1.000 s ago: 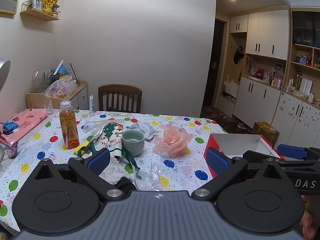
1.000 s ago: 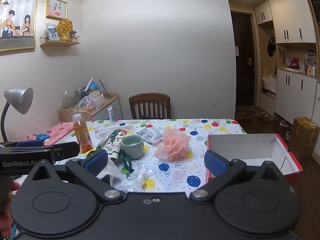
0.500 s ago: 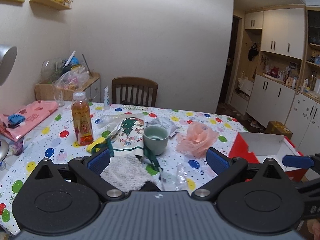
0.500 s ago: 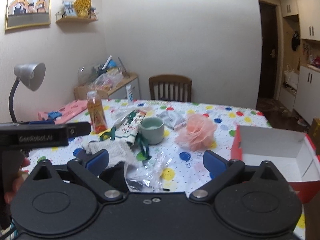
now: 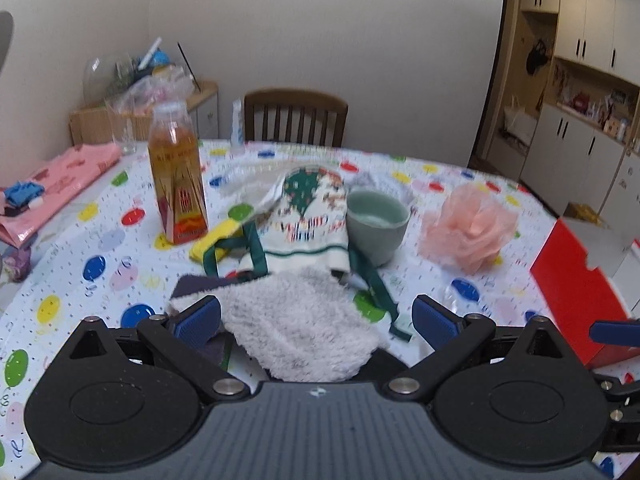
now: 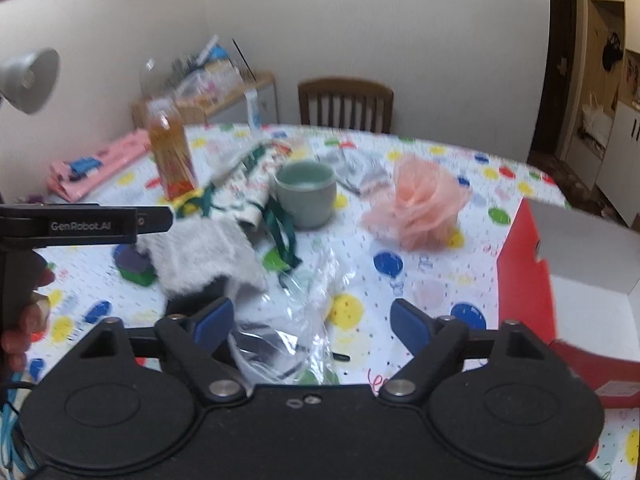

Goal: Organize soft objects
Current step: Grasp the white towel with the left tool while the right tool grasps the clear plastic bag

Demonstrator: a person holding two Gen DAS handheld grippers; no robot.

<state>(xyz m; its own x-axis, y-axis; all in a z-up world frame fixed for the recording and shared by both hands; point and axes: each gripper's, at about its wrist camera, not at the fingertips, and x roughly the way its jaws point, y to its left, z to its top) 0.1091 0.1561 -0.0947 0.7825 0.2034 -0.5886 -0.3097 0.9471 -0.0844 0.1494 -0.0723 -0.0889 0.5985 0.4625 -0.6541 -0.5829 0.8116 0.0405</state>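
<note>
Left claw [image 5: 316, 320] gapes wide over the fluffy grey towel [image 5: 304, 320], not gripping it. Right claw [image 6: 312, 324] is closing around a clear plastic bag [image 6: 292, 320], pads apart. The red box [image 6: 560, 264] to its right shows white inside; the green cup's [image 5: 376, 224] contents are unclear.

Polka-dot tablecloth [image 5: 112, 240], pink mesh puff [image 5: 468, 228], red box [image 5: 572, 280], grey fluffy cloth [image 5: 304, 320]

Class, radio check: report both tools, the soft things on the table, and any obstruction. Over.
Left tool open over fluffy white cloth. Right tool closing over clear plastic bag, nothing gripped. Pale green ceramic cup stands beside the printed fabric bag.
</note>
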